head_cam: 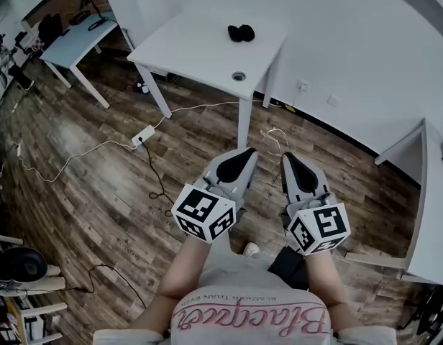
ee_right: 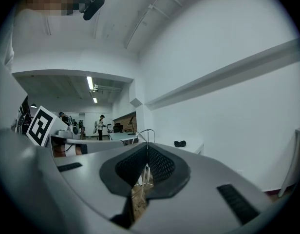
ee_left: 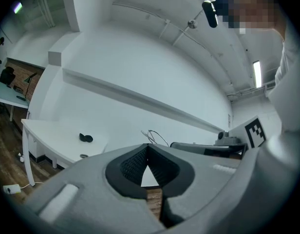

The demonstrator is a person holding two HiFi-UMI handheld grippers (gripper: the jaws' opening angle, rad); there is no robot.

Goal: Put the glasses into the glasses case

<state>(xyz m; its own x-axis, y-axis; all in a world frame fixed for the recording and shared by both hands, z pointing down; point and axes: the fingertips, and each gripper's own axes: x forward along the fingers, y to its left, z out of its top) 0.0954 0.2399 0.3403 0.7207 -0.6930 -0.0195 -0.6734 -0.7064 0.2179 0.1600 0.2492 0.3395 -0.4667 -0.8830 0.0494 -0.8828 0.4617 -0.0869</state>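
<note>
Wood-plank floor (head_cam: 99,164) fills most of the head view, with a white power strip (head_cam: 144,135) and its cable lying on it. A white tabletop (head_cam: 200,49) stands against the wall further off. On it, near the back edge, sits a small dark two-lobed thing (head_cam: 241,32), too small to tell whether it is the glasses, the case or both. The left hand-held gripper (head_cam: 244,155) and right hand-held gripper (head_cam: 290,158) hang side by side close to the person's body, well apart from the tabletop.

From the left gripper view, the left hand-held gripper (ee_left: 147,146) has its pads meeting at the tips with nothing between them. The dark thing (ee_left: 85,138) shows far off on the tabletop (ee_left: 52,135).

From the right gripper view, the right hand-held gripper (ee_right: 147,147) is likewise closed at the tips and empty, and the dark thing (ee_right: 179,144) lies in the distance.

By my judgement the task has not begun; this is the approach. The next move calls for walking up to the tabletop, parting the jaws, and sorting glasses from case at close range.
</note>
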